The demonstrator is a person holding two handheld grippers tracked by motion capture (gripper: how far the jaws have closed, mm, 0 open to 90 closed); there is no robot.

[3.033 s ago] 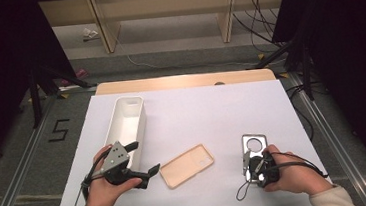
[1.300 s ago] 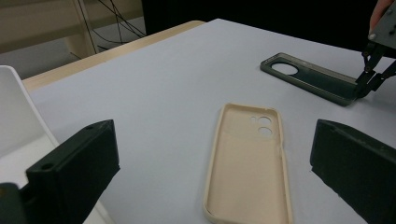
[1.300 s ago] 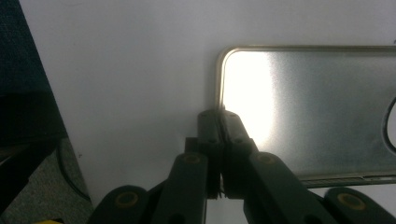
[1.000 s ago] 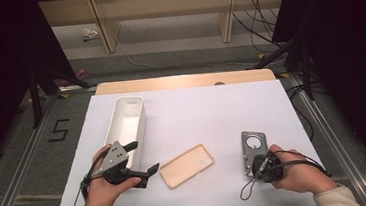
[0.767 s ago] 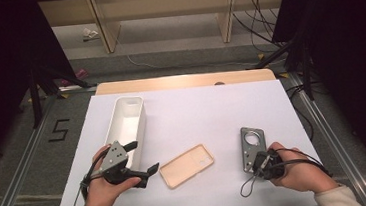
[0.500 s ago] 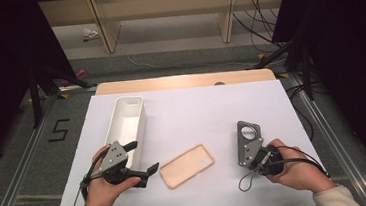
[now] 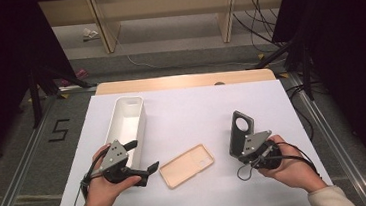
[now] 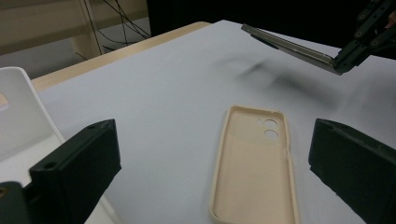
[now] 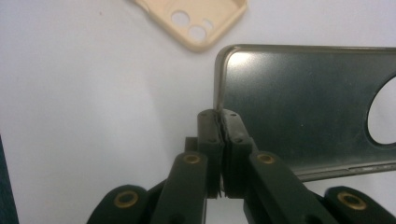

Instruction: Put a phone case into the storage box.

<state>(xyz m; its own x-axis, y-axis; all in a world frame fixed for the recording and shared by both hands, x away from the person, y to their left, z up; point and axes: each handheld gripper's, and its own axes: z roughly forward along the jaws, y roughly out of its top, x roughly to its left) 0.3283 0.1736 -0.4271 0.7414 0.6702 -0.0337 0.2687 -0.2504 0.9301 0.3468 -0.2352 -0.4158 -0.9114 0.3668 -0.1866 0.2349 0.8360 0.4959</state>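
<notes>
While the person's right hand [image 7: 291, 166] tips its tool up, the right gripper [image 7: 252, 149] has its jaws pressed together on the edge of a dark grey phone case [image 7: 240, 131], which stands raised off the white table [image 7: 197, 112] with its round camera hole at the far end. Seen along the right gripper [image 9: 221, 117], that dark case [image 9: 303, 98] is pinched at one corner and nothing blocks it. Just left of it, a beige phone case [image 7: 187, 165] lies flat, open side up, between the two tools. Beyond the left gripper [image 7: 144, 159], a long white tray [image 7: 128, 122] runs away from the person along the table's left side, and the left hand [image 7: 104, 187] sits close against its near end. From the left gripper [image 8: 205, 172] the jaws are spread wide, with the beige case [image 8: 254, 163] lying between them, untouched. Half a second back the dark case lay lower and flatter; now it is lifted and tilted up, while the left gripper has not moved
</notes>
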